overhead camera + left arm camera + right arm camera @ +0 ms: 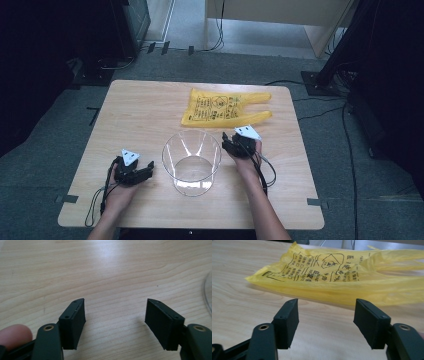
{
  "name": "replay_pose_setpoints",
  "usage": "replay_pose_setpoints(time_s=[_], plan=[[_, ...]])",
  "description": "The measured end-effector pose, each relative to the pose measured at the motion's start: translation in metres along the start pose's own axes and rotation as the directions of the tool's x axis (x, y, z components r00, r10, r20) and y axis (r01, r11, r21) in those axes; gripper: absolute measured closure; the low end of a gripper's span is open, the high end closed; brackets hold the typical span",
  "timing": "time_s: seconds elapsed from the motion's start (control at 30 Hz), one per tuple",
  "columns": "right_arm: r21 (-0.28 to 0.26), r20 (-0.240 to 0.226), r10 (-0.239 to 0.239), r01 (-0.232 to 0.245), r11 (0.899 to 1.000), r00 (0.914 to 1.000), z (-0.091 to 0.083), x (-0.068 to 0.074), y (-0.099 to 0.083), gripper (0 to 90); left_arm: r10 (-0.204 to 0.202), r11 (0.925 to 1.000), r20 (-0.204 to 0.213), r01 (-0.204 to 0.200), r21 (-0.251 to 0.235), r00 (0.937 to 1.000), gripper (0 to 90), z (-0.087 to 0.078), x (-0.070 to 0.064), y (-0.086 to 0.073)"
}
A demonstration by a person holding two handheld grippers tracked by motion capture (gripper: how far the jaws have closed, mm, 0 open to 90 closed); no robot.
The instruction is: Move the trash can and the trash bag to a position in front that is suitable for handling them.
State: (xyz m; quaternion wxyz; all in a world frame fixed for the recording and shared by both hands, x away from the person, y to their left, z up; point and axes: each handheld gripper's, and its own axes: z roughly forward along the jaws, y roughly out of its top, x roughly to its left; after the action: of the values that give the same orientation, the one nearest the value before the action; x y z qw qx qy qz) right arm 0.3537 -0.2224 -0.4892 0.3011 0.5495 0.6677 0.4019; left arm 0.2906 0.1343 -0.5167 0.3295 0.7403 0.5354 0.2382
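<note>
Both pairs of jaws stand apart with only bare wood between them. From the right gripper (229, 141), the yellow bag (220, 107) lies near at twelve o'clock, flat on the table (140, 107). At three o'clock of the left gripper (148, 170) stands the clear bucket (191, 159).

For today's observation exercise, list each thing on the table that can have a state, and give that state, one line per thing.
Yellow plastic bag: lying flat and empty on the table, handles pointing right, untouched.
Clear container: upright, open at the top, empty.
Left gripper: open, holding nothing, over bare wood.
Right gripper: open, holding nothing, pointed at the bag.
</note>
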Motion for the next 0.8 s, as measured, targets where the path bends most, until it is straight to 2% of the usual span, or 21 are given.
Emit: replay_pose_setpoints(time_s=[0.07,0.13,0.27,0.3,0.37,0.47,0.6,0.67,0.7,0.73,0.8], plan=[[0.016,0.008,0.006,-0.007,1.0,0.9999,0.015,0.0,0.006,33.6,0.004,1.0,0.0,-0.004,-0.001,1.0,25.5,0.001,-0.001,0.0],[0.023,0.016,0.047,-0.047,0.999,0.9988,0.029,0.0,0.011,29.1,0.005,1.0,-0.001,-0.005,-0.005,1.0,24.2,0.001,-0.001,-0.001],[0.016,0.049,0.059,-0.06,0.998,0.9971,0.052,0.004,0.022,30.9,0.005,1.0,0.0,-0.005,-0.004,1.0,23.3,0.002,-0.001,-0.001],[0.016,0.043,0.059,-0.06,0.998,0.9973,0.057,0.006,0.024,32.4,0.005,1.0,0.0,-0.005,-0.004,1.0,23.3,0.002,-0.001,-0.001],[0.044,0.035,0.036,-0.037,0.998,0.9987,0.068,0.008,0.027,36.9,0.005,1.0,0.0,-0.005,-0.004,1.0,23.3,0.002,-0.001,-0.001],[0.125,0.065,0.004,-0.012,0.992,0.9979,0.086,0.009,0.03,44.4,0.005,1.0,0.0,-0.005,-0.004,1.0,23.3,0.002,-0.001,-0.001],[0.197,0.039,0.013,-0.02,0.98,0.9992,0.101,0.0,0.028,56.4,0.005,1.0,0.002,-0.005,-0.004,1.0,23.2,0.002,-0.001,-0.001],[0.198,0.038,0.024,-0.031,0.98,0.999,0.102,-0.005,0.026,64.5,0.009,1.0,0.004,-0.009,-0.003,1.0,23.2,0.002,0.0,0.0],[0.198,0.038,0.024,-0.031,0.98,0.999,0.102,-0.005,0.026,64.5,0.009,1.0,0.004,-0.009,-0.003,1.0,23.2,0.002,0.0,0.0],[0.205,0.032,0.014,-0.02,0.979,0.9994,0.101,-0.01,0.026,72.6,0.01,0.9999,0.005,-0.01,-0.003,0.9999,23.2,0.002,0.0,0.0],[0.21,0.012,0.0,-0.002,0.978,0.9999,0.098,-0.014,0.025,78.0,0.01,0.9999,0.005,-0.01,-0.003,0.9999,23.2,0.002,0.0,0.0]])
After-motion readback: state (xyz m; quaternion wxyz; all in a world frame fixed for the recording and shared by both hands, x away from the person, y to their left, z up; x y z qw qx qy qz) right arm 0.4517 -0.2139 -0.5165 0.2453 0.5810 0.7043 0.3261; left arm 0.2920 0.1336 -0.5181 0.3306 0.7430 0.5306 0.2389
